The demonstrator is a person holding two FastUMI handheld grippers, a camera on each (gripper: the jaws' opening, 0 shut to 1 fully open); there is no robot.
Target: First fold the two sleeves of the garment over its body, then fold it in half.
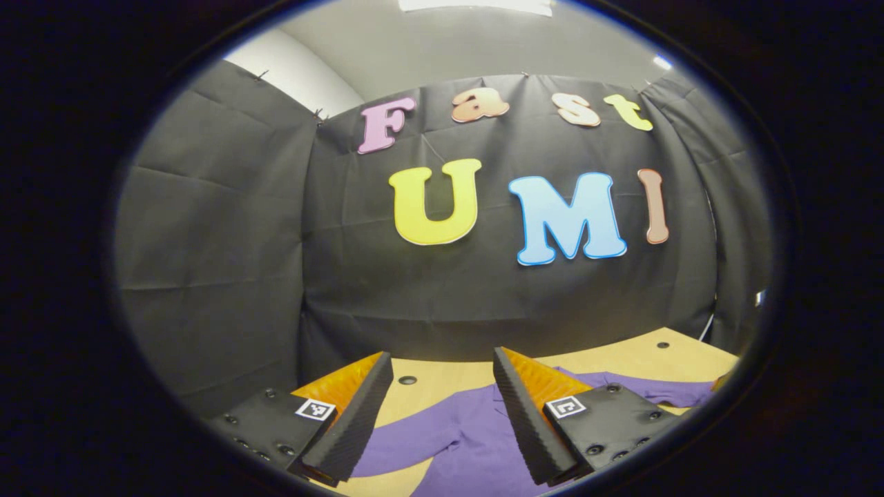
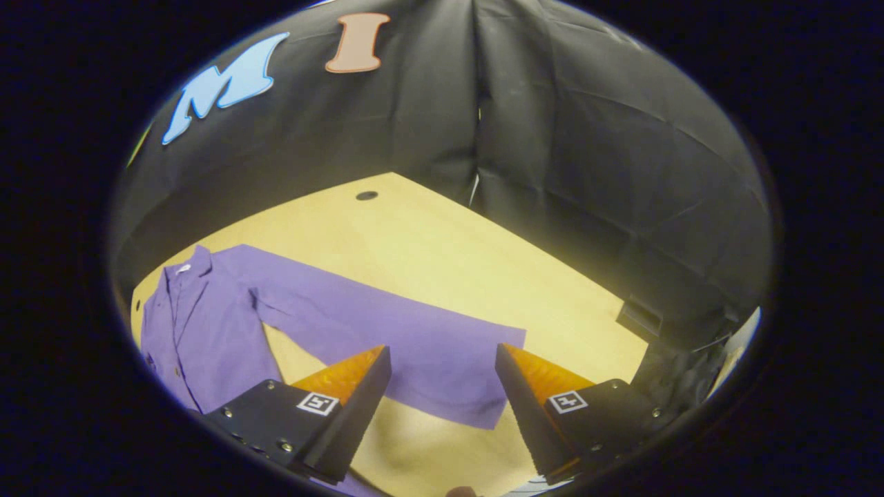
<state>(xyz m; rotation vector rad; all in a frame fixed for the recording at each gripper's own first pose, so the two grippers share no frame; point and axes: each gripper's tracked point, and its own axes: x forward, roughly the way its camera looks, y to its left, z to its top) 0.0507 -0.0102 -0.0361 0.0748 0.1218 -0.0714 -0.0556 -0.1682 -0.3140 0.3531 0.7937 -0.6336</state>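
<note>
The big table (image 2: 442,235) holds the purple shirt (image 2: 200,324), which lies flat at about 8 o'clock in the right gripper view, and its long sleeve (image 2: 400,338) reaches out toward 5 o'clock, so I think no fold is done yet. Both sleeves and the fold in half are left to do. The right gripper (image 2: 442,393) hangs over the sleeve end with its jaws wide apart and holding nothing, and the left gripper (image 1: 442,407) is spread wide over the shirt too.
</note>
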